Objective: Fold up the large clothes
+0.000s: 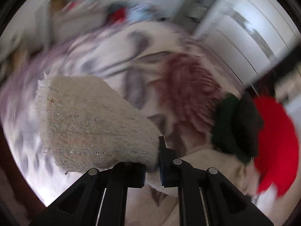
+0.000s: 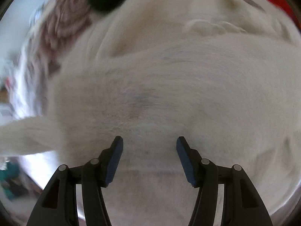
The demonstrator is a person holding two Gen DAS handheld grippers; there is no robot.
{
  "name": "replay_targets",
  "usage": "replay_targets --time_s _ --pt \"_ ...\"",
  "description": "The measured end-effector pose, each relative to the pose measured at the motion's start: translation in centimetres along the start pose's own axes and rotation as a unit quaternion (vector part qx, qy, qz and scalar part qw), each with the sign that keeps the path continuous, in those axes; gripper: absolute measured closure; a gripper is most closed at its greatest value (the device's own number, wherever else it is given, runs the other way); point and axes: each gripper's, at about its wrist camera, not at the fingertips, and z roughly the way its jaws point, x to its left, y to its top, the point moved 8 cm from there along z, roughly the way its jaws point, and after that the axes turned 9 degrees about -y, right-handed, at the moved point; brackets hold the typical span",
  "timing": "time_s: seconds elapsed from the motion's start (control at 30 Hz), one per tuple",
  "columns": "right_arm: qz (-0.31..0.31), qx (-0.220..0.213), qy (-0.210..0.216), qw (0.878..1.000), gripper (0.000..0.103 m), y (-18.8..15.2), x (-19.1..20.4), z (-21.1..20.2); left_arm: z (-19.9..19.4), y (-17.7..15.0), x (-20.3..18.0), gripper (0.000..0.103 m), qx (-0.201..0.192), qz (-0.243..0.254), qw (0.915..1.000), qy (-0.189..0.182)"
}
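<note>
Cream knit garment (image 2: 169, 79) fills nearly the whole right wrist view, spread flat under the tool, a fold ridge across its upper part. It lies on patterned bedding (image 1: 105, 56), white with grey and purple marks, heavily motion-blurred in the left wrist view. White cabinet doors (image 1: 244, 37) stand top right of that view. A maroon ribbed item (image 1: 188, 90) lies on the bedding past the cream one; a red cloth (image 1: 276, 131) sits at the right edge, with a dark green item (image 1: 229, 128) between the two, touching both as far as the blur allows. A loose cream sleeve (image 2: 26, 135) trails off to the left in the right wrist view.

Left gripper (image 1: 152, 167): jaws narrow, clamped on a cream sleeve end (image 1: 90, 116), ribbed cuff with a frayed edge, sticking out left from the pads.

Right gripper (image 2: 150, 158): jaws wide apart, pointing down at the cream knit, nothing pinched between the blue pads (image 2: 114, 162).
</note>
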Motion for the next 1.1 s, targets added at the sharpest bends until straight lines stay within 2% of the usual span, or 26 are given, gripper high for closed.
replay_targets --time_s 0.07,0.1,0.2,0.27,0.43,0.5,0.53,0.6,0.7,0.77,0.83,0.9,1.03,1.1 --pt "0.048 -0.009 0.024 0.999 0.042 0.2 -3.2 -2.1 -0.4 -0.5 -5.7 0.094 0.0 0.087 0.9962 -0.003" --pt "0.072 -0.013 0.033 0.997 0.042 0.3 -5.0 -3.0 0.0 -1.4 -9.3 0.095 0.008 0.135 0.9907 -0.012" --pt "0.14 -0.027 0.059 0.988 0.042 0.4 -11.0 -5.4 1.4 -5.0 -17.0 0.095 0.035 0.213 0.9759 -0.033" --pt "0.172 -0.034 0.075 0.982 0.042 0.3 -15.3 -6.7 3.1 -8.9 -23.0 0.095 0.06 0.257 0.9635 -0.047" --pt "0.196 -0.03 0.062 0.978 0.042 -1.3 -25.3 -8.2 8.7 -21.0 -35.7 0.095 0.124 0.348 0.9271 -0.061" --pt "0.194 -0.026 0.053 0.979 0.042 -1.5 -28.7 -8.3 11.3 -25.1 -38.5 0.094 0.147 0.364 0.918 -0.054" --pt "0.192 -0.026 0.045 0.98 0.042 -1.6 -30.8 -8.5 12.7 -28.3 -39.7 0.092 0.171 0.368 0.9132 -0.044" --pt "0.19 -0.024 0.035 0.981 0.042 -1.8 -34.1 -8.7 15.3 -31.7 -40.4 0.089 0.213 0.36 0.9079 -0.027" --pt "0.191 -0.02 0.027 0.981 0.042 -2.2 -38.5 -9.4 18.8 -36.0 -40.4 0.088 0.265 0.361 0.8941 0.014" --pt "0.197 -0.019 0.031 0.98 0.041 -2.3 -41.0 -10.1 18.9 -36.1 -40.6 0.075 0.26 0.358 0.8965 0.017" --pt "0.204 -0.02 0.042 0.978 0.036 -1.9 -42.3 -10.8 18.5 -36.0 -40.5 0.038 0.266 0.347 0.8993 0.009" --pt "0.207 -0.025 0.065 0.976 0.036 -1.0 -42.8 -11.5 16.8 -35.1 -40.6 0.024 0.258 0.34 0.9044 0.003" --pt "0.198 -0.04 0.128 0.971 0.029 1.9 -41.0 -12.9 12.6 -33.5 -38.2 0.023 0.25 0.33 0.9103 0.008" --pt "0.189 -0.042 0.161 0.968 0.021 4.0 -38.5 -12.7 10.9 -32.2 -35.9 0.023 0.238 0.321 0.9161 0.034"
